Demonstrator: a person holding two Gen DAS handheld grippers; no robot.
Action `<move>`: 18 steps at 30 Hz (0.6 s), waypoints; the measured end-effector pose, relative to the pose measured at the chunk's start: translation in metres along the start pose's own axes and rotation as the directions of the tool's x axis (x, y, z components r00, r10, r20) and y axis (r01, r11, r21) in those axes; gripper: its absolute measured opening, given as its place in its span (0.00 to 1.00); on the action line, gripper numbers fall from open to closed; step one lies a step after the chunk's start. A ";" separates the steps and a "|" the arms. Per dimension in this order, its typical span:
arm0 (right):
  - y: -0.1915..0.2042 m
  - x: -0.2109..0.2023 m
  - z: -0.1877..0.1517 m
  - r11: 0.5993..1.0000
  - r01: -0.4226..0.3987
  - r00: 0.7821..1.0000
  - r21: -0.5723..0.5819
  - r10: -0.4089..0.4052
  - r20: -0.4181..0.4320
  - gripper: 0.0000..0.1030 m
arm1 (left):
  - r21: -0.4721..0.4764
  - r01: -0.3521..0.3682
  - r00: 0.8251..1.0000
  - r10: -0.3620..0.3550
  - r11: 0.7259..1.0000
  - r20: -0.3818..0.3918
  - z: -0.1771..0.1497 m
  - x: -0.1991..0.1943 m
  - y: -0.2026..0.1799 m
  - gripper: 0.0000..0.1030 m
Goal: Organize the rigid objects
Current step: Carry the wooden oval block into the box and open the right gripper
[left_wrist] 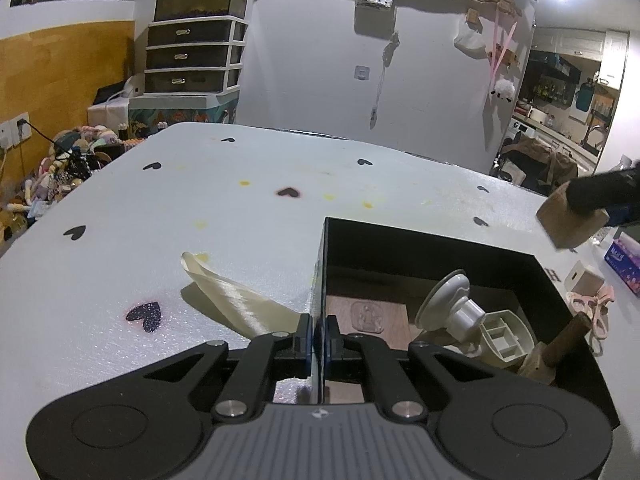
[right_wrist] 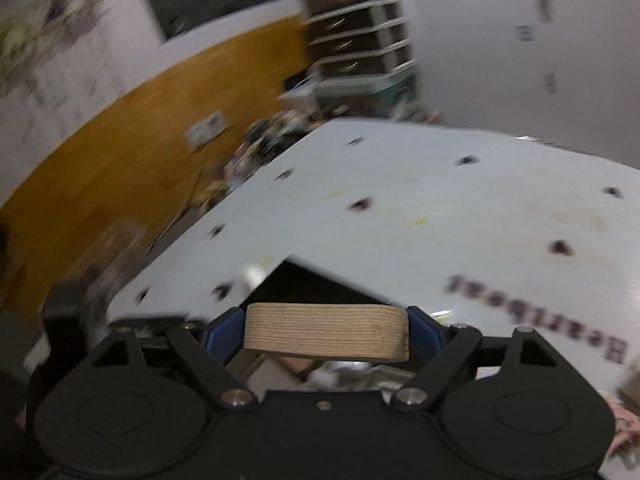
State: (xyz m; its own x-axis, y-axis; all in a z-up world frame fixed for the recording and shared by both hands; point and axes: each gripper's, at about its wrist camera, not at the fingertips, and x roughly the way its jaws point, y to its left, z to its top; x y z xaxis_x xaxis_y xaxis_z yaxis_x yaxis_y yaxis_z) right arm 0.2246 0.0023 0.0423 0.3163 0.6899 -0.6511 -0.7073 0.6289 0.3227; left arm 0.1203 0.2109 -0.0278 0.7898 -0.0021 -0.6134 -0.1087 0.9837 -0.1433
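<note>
left hand-held gripper [left_wrist: 319, 334] clamped on black box [left_wrist: 322, 272] wall, right hand-held gripper [right_wrist: 326, 330] clamped on wooden block [right_wrist: 326, 332] above bench [left_wrist: 280, 200]

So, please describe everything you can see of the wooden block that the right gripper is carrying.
The wooden block is pale, layered like plywood, with rounded corners and a flat, thick shape. The right gripper clamps it across its long side between blue pads, clear of the table. From the left wrist view it hangs tilted above the black box, touching nothing else.
</note>
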 end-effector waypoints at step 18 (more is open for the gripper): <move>0.025 0.071 -0.028 1.000 0.007 0.943 0.024 0.001 -0.332 0.85 | -0.037 0.087 0.996 -0.087 0.996 -0.021 0.005 0.006 0.013 0.10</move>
State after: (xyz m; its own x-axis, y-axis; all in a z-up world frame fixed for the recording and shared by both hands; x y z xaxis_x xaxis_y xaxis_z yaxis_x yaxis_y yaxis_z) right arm 0.2115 0.0574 -0.0154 0.0876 0.5323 -0.8420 -0.6894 0.6425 0.3345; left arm 0.1268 0.2242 -0.0300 0.7834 -0.0918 -0.6147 -0.0619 0.9726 -0.2242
